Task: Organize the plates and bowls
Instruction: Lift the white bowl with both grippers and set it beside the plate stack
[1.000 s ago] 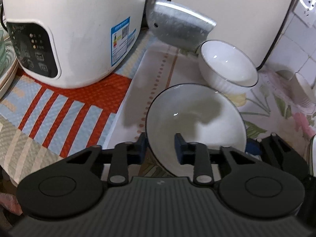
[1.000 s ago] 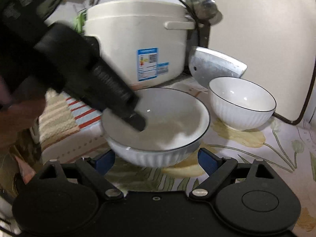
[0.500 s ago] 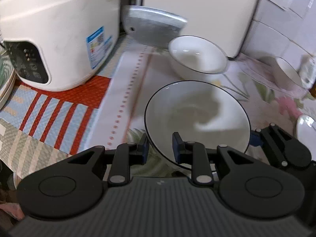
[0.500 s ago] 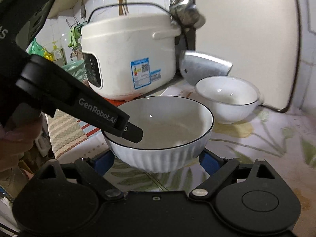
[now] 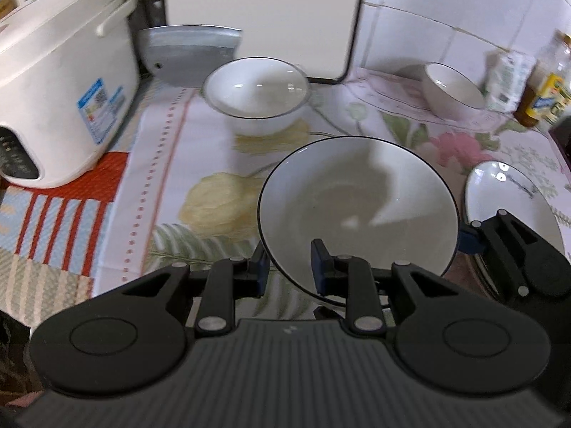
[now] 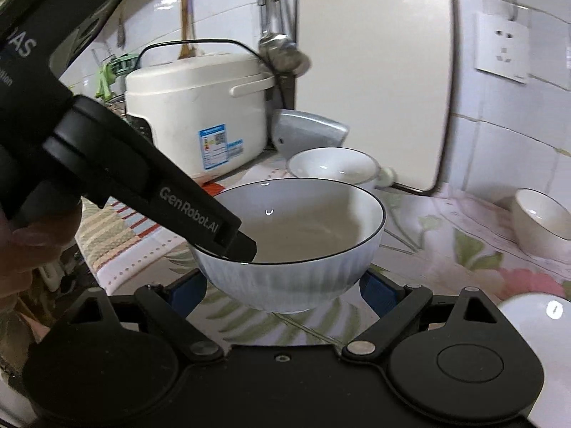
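Left gripper point(image 5: 288, 267) jaws pinched shut; right gripper point(image 6: 283, 290) jaws spread wide

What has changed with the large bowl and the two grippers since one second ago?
The large bowl has been lifted off the floral cloth and carried right, away from the rice cooker, toward the plate. The left gripper stays clamped on its rim; the right gripper still straddles its sides. The smaller bowl has not moved.
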Motion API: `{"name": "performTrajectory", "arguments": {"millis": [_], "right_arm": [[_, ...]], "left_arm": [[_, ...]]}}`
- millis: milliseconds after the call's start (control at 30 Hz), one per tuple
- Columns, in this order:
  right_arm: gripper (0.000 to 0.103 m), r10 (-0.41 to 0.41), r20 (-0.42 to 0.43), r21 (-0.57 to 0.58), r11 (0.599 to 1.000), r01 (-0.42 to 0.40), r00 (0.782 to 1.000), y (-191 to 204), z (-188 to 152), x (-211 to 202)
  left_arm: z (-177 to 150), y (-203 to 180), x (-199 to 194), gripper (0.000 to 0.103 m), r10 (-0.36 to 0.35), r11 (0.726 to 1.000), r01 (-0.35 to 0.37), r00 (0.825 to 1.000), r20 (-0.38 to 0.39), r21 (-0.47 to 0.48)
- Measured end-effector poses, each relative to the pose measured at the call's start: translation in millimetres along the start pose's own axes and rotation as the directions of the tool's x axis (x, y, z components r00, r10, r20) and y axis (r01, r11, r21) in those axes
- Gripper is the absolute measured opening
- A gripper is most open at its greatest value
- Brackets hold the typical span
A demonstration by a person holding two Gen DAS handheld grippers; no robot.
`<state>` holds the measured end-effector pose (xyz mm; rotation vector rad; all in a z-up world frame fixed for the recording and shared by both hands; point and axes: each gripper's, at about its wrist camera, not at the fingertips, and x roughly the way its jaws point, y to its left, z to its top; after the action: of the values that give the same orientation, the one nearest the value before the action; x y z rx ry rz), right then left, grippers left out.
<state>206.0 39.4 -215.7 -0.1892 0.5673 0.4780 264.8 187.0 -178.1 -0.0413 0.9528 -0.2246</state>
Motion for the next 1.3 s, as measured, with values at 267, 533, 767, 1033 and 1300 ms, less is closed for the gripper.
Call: {"name": "performTrajectory", "arguments": {"millis": [267, 533, 767, 1033, 1300], "right_arm": [[0.095, -0.075, -0.02, 0.032, 0.997, 0.076, 0.997, -14.1, -17.1, 3.3], [0.095, -0.116, -0.065, 0.055, 0.991, 0.12, 0.991, -26.7, -27.4, 29.8], [0.095, -0.198, -0.102, -0.066, 0.979, 0.192, 0.975, -17.3, -27.5, 40.1], [0.095, -0.184, -0.163, -0.085, 0.981, 0.172, 0.969, -20.4, -18.9, 9.8], [0.095, -0.124, -0.103, -0.067, 0.991, 0.118, 0.987, -32.6, -7.7, -57.7]], "left_arm": [[2.0, -17.7, 30.6, 0.023, -0.033, 0.999, 0.035, 0.999, -0.031, 0.037], [7.2, -16.8, 61.7, 0.023, -0.054, 0.998, 0.055, 0.997, -0.061, 0.015], [6.2, -16.4, 64.3, 0.023, -0.069, 0.998, 0.068, 0.996, -0.064, -0.01], [3.9, -14.7, 38.3, 0.038, -0.098, 0.994, 0.096, 0.994, -0.038, -0.056], [-1.2, -22.9, 1.0, 0.043, -0.119, 0.993, 0.118, 0.993, -0.026, -0.019]]}}
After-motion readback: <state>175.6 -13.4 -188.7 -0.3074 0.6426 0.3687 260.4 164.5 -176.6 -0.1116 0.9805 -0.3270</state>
